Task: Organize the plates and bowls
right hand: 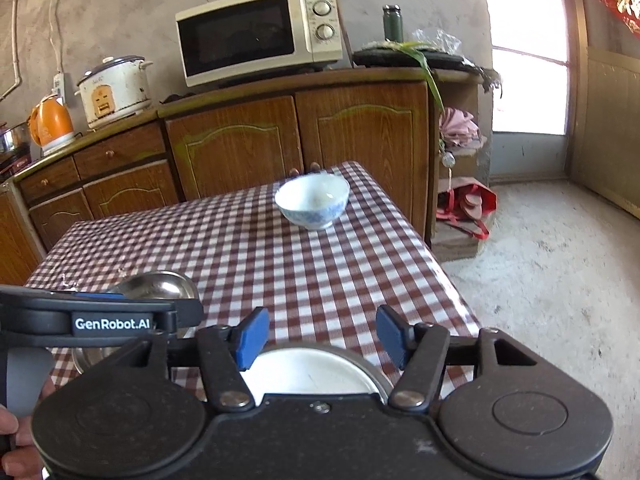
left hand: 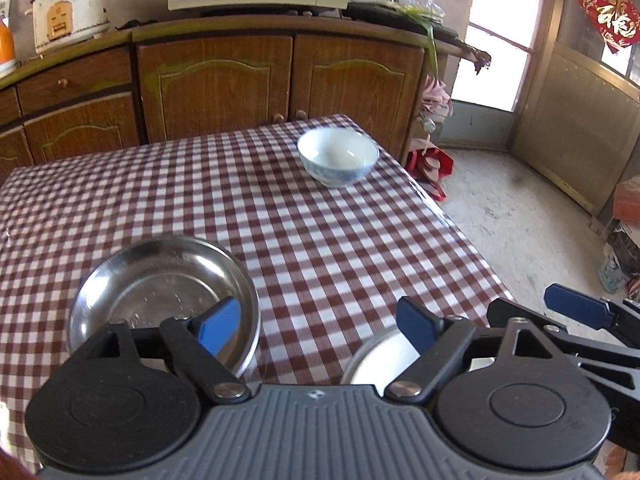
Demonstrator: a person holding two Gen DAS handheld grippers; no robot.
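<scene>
Shallow round stainless steel dish (left hand: 160, 296) sits left, ahead of left gripper (left hand: 320, 326), jaws spread, empty. White enamel plate with metal rim (right hand: 308, 372) lies right under right gripper (right hand: 318, 336), also released, holding nothing, so right is nearer. Blue-patterned white porcelain bowl (left hand: 338, 156) at far right corner of red-white checked tablecloth (left hand: 320, 232); wooden cabinets (left hand: 216, 84) behind
</scene>
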